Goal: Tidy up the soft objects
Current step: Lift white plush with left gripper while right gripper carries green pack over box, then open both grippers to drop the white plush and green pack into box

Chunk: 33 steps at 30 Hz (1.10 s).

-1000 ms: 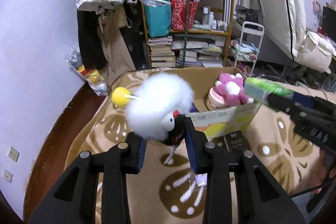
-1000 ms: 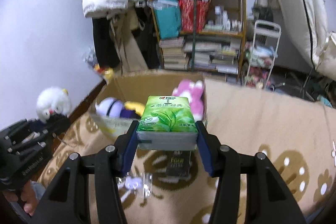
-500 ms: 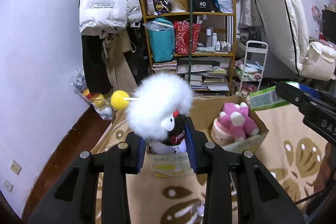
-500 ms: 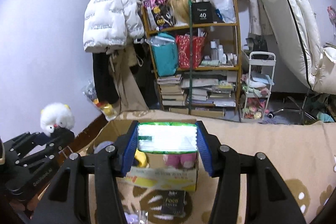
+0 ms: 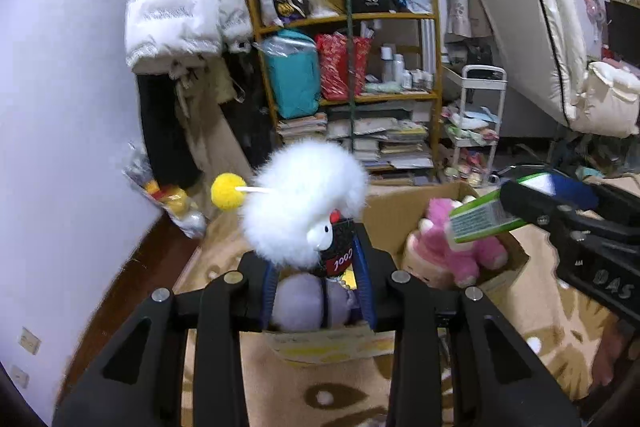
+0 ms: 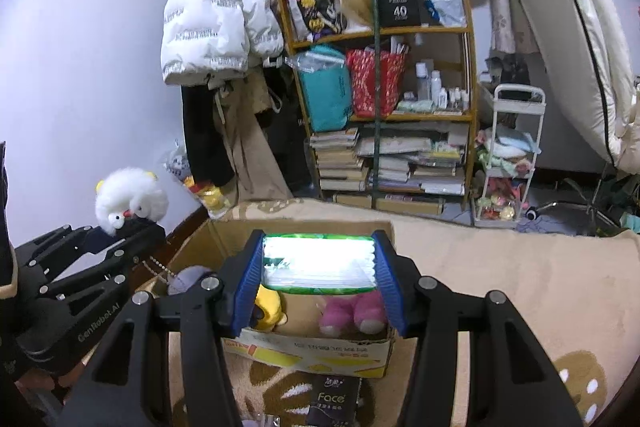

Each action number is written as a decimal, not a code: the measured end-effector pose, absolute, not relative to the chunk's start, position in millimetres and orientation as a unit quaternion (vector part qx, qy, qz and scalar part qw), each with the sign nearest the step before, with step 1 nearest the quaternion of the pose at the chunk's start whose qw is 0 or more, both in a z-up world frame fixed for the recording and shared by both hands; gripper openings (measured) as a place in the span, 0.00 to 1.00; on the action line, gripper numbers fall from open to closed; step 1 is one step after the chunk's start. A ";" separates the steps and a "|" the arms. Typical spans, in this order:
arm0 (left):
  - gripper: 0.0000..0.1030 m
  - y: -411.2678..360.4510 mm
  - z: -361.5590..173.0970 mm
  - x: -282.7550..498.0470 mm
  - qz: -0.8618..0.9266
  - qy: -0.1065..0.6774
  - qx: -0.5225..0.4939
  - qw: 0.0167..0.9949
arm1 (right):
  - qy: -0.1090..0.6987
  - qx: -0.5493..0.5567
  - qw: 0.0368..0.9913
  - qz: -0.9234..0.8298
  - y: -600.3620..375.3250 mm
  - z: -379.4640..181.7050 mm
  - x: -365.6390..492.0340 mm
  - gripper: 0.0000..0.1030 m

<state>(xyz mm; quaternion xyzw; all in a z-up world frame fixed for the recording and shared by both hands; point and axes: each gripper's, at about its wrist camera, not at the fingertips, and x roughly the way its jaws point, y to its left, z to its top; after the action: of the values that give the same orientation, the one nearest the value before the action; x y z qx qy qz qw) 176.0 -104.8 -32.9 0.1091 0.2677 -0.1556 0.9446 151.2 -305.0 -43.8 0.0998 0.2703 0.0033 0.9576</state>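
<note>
A cluttered shelf [image 6: 380,99], a white jacket [image 6: 212,23] and a trolley [image 6: 512,155] stand behind the open box [image 6: 304,347], which sits on a patterned blanket [image 6: 500,267]. Inside lie a pink plush [image 5: 452,247], a yellow toy [image 6: 270,307] and a purple one [image 5: 300,301]. The left claw [image 5: 316,279] is clamped on a white fluffy toy [image 5: 304,203] (yellow pom-pom sticking out) above the box's near edge. The right claw [image 6: 318,275] grips a tissue pack [image 6: 318,263] over the box.

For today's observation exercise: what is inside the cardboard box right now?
Inside the cardboard box lie a pink plush, a yellow plush and a pale purple plush. The held tissue pack covers part of the inside, so anything beneath cannot be seen.
</note>
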 end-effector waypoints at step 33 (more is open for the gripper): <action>0.77 -119.8 -79.8 187.7 -0.155 0.320 0.126 0.926 | 0.315 0.229 0.920 0.050 -337.8 -91.3 166.2 0.55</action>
<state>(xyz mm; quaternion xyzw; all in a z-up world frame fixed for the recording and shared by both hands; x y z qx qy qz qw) 187.7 -119.8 -79.8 0.1258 0.3204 -0.1554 0.9259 166.2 -337.8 -91.3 0.2291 0.3148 0.0502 0.9197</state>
